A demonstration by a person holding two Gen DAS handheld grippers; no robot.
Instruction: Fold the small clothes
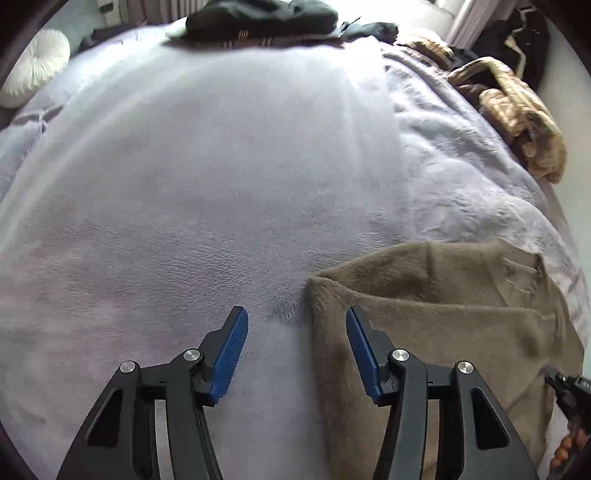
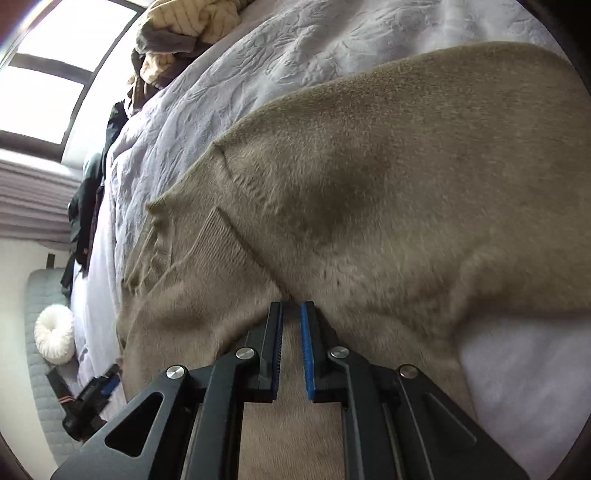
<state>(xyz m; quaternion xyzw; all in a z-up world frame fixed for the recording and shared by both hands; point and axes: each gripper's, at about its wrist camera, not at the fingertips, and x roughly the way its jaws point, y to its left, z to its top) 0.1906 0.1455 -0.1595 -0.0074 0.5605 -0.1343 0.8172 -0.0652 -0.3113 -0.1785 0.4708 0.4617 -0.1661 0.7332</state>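
A tan fuzzy sweater (image 1: 436, 314) lies on the pale lilac blanket (image 1: 221, 184), at the lower right of the left wrist view. My left gripper (image 1: 297, 317) hangs open just above the sweater's left edge; that edge lies below the gap and neither pad presses on it. In the right wrist view the sweater (image 2: 369, 184) fills most of the picture, with a ribbed hem (image 2: 218, 243) folded across it. My right gripper (image 2: 291, 306) points down at a raised fold. Its pads stand a narrow slit apart, and I see no cloth pinched between them.
Dark clothes (image 1: 262, 18) are heaped at the bed's far end, and a beige quilted garment (image 1: 517, 110) lies at the far right. A white round cushion (image 1: 33, 66) sits at the far left. A window (image 2: 55, 74) is beyond the bed. The other gripper (image 2: 96, 391) shows low left.
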